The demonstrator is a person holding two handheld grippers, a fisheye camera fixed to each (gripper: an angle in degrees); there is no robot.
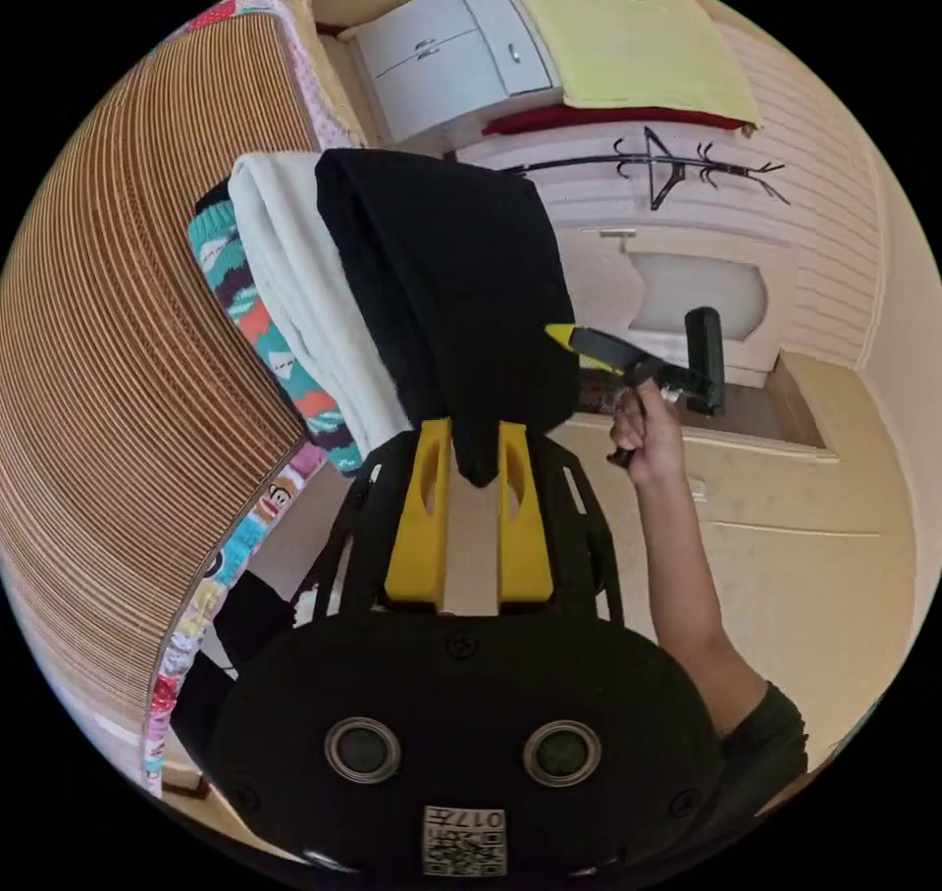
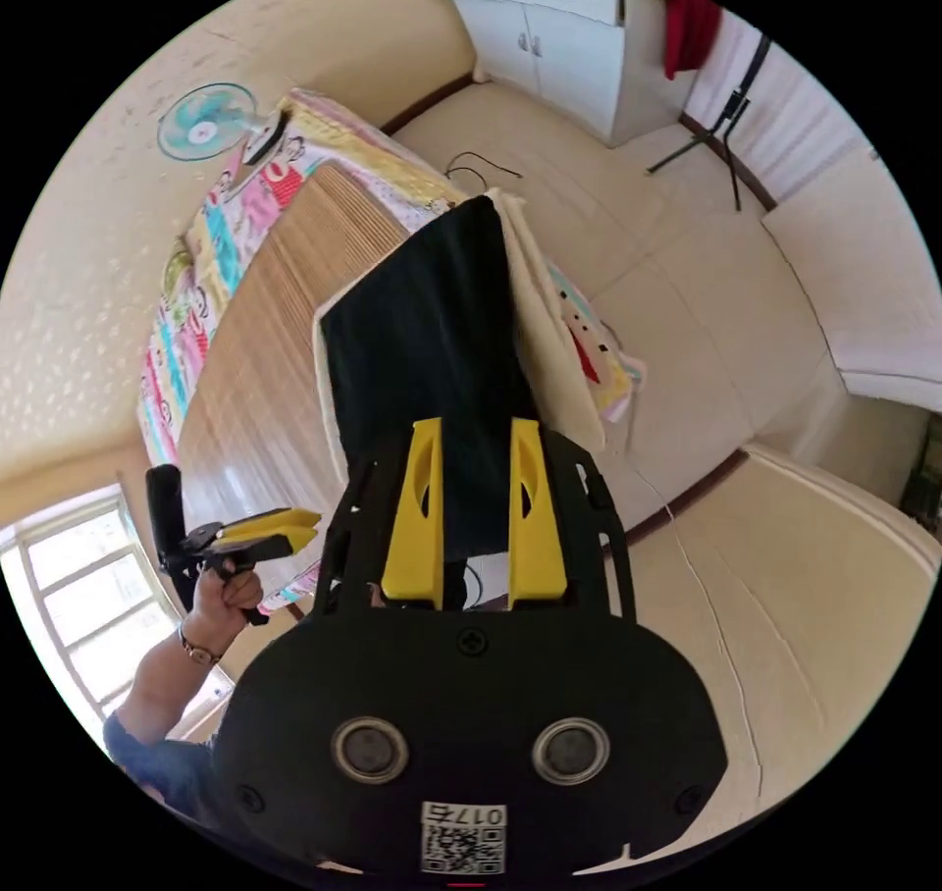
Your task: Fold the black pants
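Black pants are clamped by both the left tool and right tool; corners should be kept level during lowering.

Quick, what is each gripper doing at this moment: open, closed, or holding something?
Left gripper: jaws apart with the black pants between them; a grip cannot be told.
Right gripper: the same.

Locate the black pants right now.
The black pants lie folded on top of the clothes stack, over the white garment, at the edge of the woven mat, just ahead of the left gripper.
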